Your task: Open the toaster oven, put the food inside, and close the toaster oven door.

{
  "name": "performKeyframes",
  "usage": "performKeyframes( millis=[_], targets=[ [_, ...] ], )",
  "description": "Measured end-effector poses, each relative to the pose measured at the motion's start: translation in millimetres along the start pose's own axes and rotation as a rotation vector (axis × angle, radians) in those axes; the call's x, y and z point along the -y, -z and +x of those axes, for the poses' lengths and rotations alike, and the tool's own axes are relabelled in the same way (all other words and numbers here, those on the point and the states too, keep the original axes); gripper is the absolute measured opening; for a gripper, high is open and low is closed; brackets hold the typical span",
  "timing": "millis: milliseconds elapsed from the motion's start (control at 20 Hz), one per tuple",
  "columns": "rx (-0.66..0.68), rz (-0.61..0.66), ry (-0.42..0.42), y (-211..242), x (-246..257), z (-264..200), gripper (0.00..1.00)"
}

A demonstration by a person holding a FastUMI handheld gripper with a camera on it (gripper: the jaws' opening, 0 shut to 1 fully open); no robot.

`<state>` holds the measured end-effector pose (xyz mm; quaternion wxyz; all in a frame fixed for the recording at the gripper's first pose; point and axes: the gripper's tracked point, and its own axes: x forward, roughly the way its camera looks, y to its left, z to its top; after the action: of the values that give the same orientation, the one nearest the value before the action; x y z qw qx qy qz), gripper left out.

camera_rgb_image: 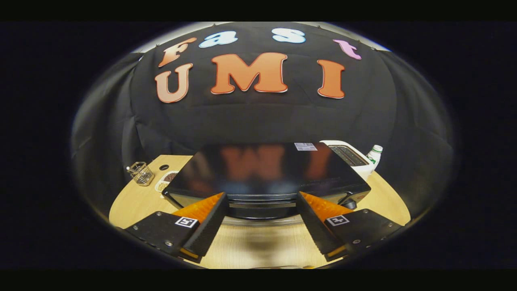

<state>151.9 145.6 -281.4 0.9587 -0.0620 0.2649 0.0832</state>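
Glossy black box-shaped toaster oven (266, 171) sat dead ahead of gripper (261, 224), door handle's long axis crosswise just beyond spread, empty fingers; door looked closed on wooden table (250, 246).

wire basket (141, 173), white toaster (349, 155), bottle (374, 154), wooden table (129, 206)

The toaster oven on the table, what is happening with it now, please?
A person holds a gripper just in front of the black toaster oven on the wooden table. Its jaws are open and grip nothing, with the oven's front edge between them. The door looks closed. A white toaster and a bottle stand behind the oven.
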Motion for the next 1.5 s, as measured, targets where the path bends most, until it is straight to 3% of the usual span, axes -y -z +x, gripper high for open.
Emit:
performKeyframes(
  millis=[1000, 1500],
  targets=[
    [-0.028, -0.011, -0.001, 69, 5, -64, 0.99],
    [-0.090, -0.013, 0.001, 135, 8, -83, 0.99]
  ],
)
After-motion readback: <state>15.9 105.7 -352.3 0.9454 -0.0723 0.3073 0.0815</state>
